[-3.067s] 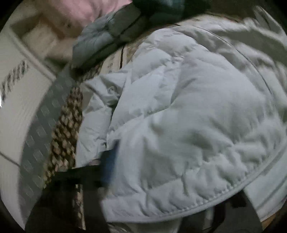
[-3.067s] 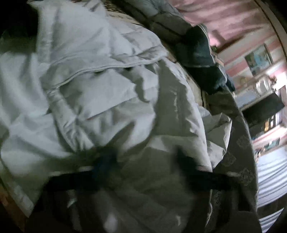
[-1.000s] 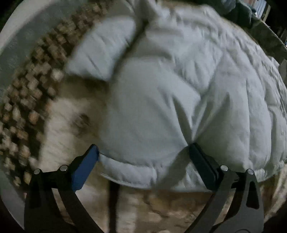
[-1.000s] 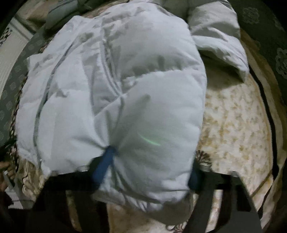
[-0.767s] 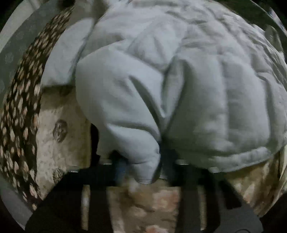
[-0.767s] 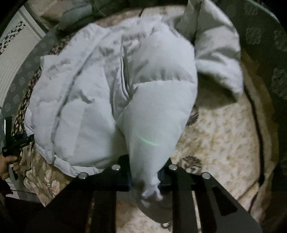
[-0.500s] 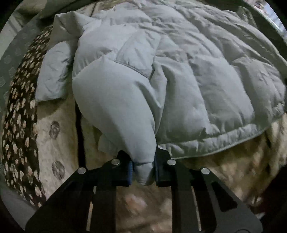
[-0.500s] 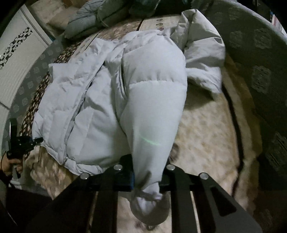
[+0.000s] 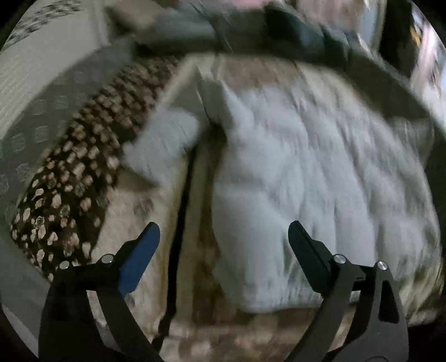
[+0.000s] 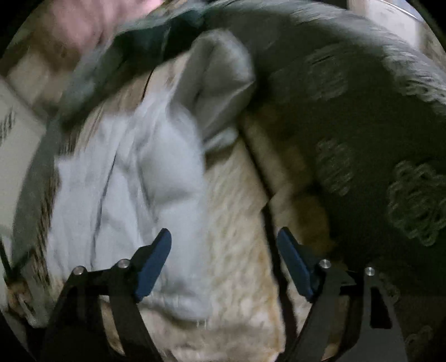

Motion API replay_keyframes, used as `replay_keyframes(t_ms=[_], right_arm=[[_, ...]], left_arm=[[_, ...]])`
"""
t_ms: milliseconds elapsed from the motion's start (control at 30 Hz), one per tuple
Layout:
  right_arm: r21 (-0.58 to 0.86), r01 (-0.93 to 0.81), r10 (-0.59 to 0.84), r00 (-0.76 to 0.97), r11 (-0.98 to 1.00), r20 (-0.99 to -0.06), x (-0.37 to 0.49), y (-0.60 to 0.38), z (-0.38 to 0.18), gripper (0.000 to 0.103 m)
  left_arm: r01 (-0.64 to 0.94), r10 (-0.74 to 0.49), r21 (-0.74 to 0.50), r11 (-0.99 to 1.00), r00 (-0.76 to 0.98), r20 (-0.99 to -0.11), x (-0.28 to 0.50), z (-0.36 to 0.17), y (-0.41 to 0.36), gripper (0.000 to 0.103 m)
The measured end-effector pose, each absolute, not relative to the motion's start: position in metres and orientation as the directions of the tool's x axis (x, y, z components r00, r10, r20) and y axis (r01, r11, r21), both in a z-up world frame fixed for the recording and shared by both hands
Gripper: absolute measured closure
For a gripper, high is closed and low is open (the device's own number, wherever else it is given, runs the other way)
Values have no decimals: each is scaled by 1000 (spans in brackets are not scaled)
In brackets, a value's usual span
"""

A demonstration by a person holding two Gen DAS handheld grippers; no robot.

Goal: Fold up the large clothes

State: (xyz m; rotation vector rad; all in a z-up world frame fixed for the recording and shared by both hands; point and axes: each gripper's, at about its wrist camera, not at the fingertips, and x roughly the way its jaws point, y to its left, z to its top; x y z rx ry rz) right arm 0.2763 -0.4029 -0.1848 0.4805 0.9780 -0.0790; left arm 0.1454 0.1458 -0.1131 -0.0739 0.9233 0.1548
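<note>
A pale blue-white puffer jacket (image 9: 306,181) lies spread on a beige floral bedspread (image 9: 200,250), blurred by motion. My left gripper (image 9: 223,231) hovers above the jacket's near left edge, its jaws opening wide, and no cloth is pinched between them. One puffy part of the jacket (image 9: 167,139) sticks out to the left. In the right wrist view the jacket (image 10: 125,195) fills the left half, with its hood (image 10: 217,83) at the top. My right gripper (image 10: 224,235) hangs over the jacket's right edge and bare bedspread (image 10: 239,222), jaws opening, nothing gripped.
A brown spotted blanket border (image 9: 69,195) runs along the bed's left side, beside a white panel (image 9: 41,69). Dark clothes (image 9: 292,25) are piled at the head of the bed. A dark green patterned blanket (image 10: 362,139) covers the right side.
Half a second ago each gripper was shut on a sleeve end and lifting it. Both have let go and opened wide. Both hands have risen and swung away, and the sleeves lie dropped.
</note>
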Motion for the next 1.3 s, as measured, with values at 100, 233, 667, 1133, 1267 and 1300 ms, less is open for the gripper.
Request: replay_keyframes(t_ms=[100, 233, 667, 1133, 1267, 1300], right_arm=[[337, 321, 93, 586, 885, -805, 286, -432, -187, 24], [403, 346, 117, 619, 847, -777, 324, -441, -199, 24], [406, 385, 125, 580, 828, -805, 454, -422, -261, 28], [233, 489, -146, 620, 841, -771, 469, -430, -214, 101], [121, 627, -441, 659, 770, -609, 438, -451, -146, 101], [112, 652, -494, 664, 750, -562, 428, -457, -130, 101]], left_arm=[[-252, 178, 8, 968, 662, -728, 169, -95, 148, 3], [-316, 188, -66, 946, 705, -684, 196, -70, 156, 3], [-133, -19, -166, 977, 721, -693, 293, -76, 47, 3], [-148, -69, -237, 960, 696, -714, 342, -84, 49, 3], [-168, -47, -251, 953, 738, -673, 347, -64, 60, 3], [-171, -33, -241, 955, 748, -663, 348, -58, 64, 3]])
